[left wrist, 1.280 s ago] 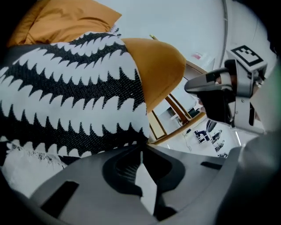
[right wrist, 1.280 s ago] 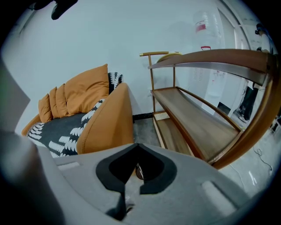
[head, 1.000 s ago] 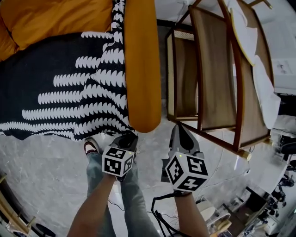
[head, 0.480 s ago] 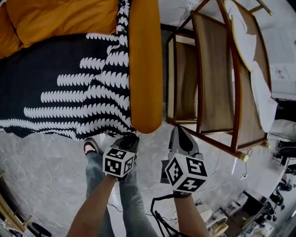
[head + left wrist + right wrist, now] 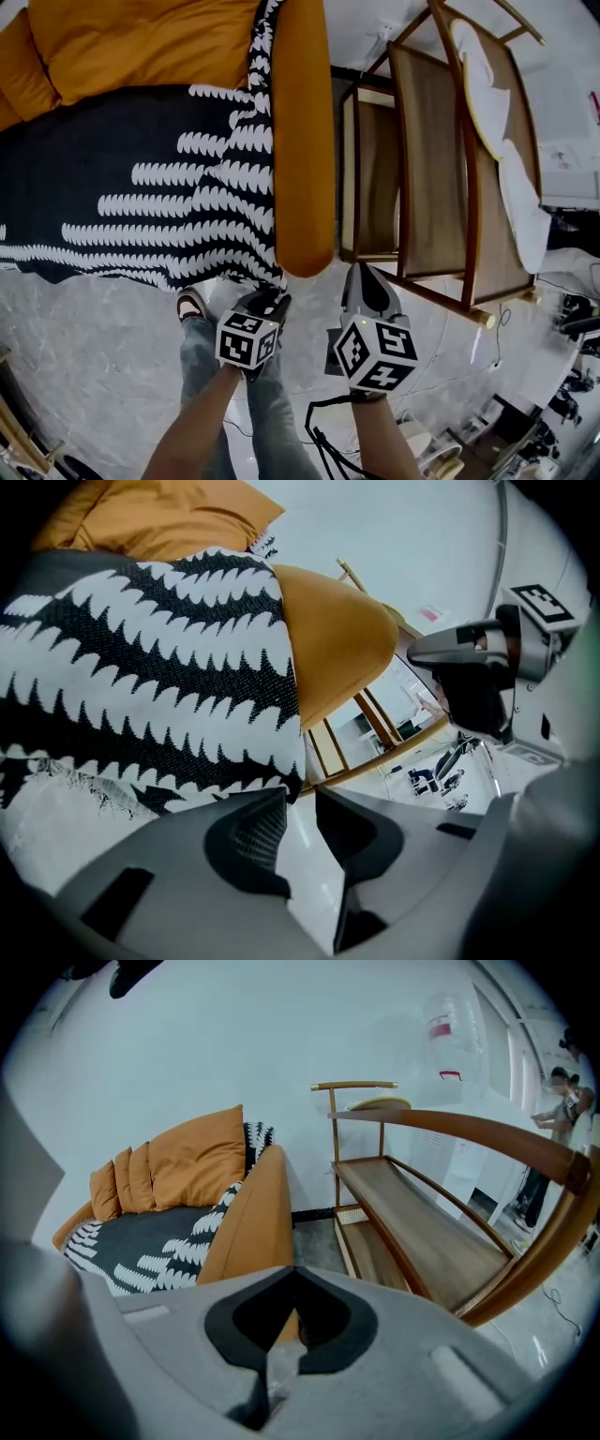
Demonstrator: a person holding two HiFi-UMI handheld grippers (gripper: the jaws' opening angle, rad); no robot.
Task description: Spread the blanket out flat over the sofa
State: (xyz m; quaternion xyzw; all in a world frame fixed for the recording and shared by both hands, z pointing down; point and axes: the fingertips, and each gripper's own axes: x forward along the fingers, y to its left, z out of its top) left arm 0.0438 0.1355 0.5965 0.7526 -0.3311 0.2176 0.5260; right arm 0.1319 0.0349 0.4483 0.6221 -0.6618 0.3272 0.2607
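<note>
The black blanket with white scalloped stripes (image 5: 141, 187) lies spread over the seat of the orange sofa (image 5: 302, 141), and its hem hangs over the front edge. My left gripper (image 5: 270, 298) hovers just below that hem by the armrest. In the left gripper view its jaws (image 5: 300, 799) have just been opening and stand apart, with only floor showing between them and the blanket's corner (image 5: 272, 761) right beside one tip. My right gripper (image 5: 364, 272) is beside the armrest's end, and its jaws (image 5: 291, 1274) meet on nothing.
Orange cushions (image 5: 141, 42) lean on the sofa back. A wooden shelf rack (image 5: 431, 159) stands right of the armrest, with a white cloth (image 5: 511, 141) on it. A black cable (image 5: 323, 422) trails on the marble floor. The person's shoe (image 5: 187, 302) is under the hem.
Both grippers sit slightly further from the sofa's front than before. A small gap now shows between the left gripper and the blanket's hem. The blanket lies as it did.
</note>
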